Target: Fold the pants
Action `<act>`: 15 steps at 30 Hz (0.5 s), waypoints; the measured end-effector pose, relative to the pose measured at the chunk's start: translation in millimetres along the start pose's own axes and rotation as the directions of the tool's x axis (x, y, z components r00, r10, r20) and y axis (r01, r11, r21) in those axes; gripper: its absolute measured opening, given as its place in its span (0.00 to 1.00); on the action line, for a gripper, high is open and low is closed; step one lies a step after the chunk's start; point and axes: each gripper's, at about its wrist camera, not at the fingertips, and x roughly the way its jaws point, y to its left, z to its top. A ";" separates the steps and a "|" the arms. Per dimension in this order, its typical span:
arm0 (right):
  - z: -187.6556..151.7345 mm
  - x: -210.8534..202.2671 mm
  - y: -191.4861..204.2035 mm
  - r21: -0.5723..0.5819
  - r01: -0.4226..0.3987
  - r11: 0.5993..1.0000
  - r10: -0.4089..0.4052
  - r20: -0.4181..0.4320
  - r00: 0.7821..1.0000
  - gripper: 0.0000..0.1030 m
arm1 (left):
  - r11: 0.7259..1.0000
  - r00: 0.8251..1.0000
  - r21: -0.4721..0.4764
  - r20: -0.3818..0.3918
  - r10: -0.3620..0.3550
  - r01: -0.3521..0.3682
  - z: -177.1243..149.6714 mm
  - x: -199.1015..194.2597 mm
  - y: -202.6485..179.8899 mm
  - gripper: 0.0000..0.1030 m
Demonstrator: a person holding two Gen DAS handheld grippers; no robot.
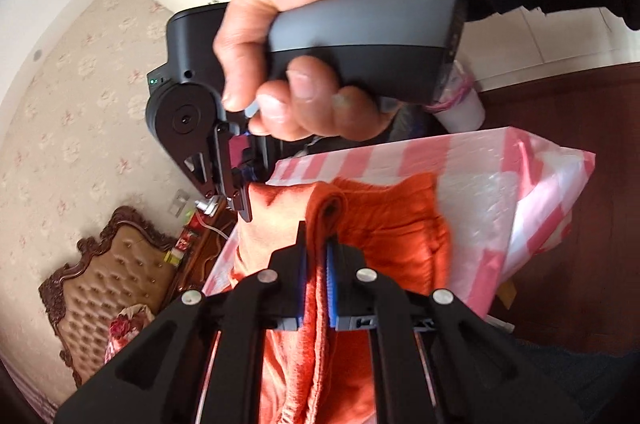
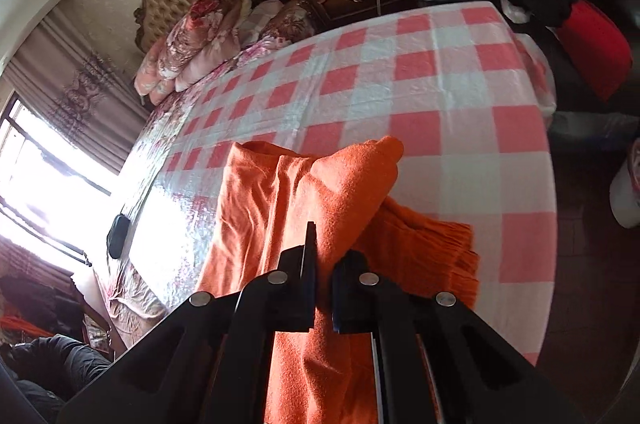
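fuzzy matt cloth pants [image 2: 304,184]

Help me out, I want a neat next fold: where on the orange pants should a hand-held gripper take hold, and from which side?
Probably the doubled edge of the orange pants, approached from the near side, where the cloth overhangs the checkered sheet. Both the left hand-held gripper and right hand-held gripper already pinch bunched folds there; a raised ridge gives the fingers both layers.
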 end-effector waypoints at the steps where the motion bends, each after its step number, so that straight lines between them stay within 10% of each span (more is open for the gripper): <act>1: -1.9 0.7 -5.0 0.005 0.009 1.000 -0.009 -0.002 1.000 0.06 | 1.000 1.000 0.002 -0.004 -0.009 0.009 1.6 3.1 -2.4 0.08; 10: -20.2 11.8 -41.6 0.039 0.146 0.988 -0.147 0.018 0.989 0.16 | 0.987 0.988 -0.049 -0.010 -0.154 0.153 9.3 16.9 -19.8 0.23; 15: -31.3 -22.5 -20.2 0.030 0.442 0.896 -0.440 0.192 0.877 0.50 | 0.925 0.972 -0.299 0.092 -0.215 0.233 -11.3 -19.6 42.3 0.49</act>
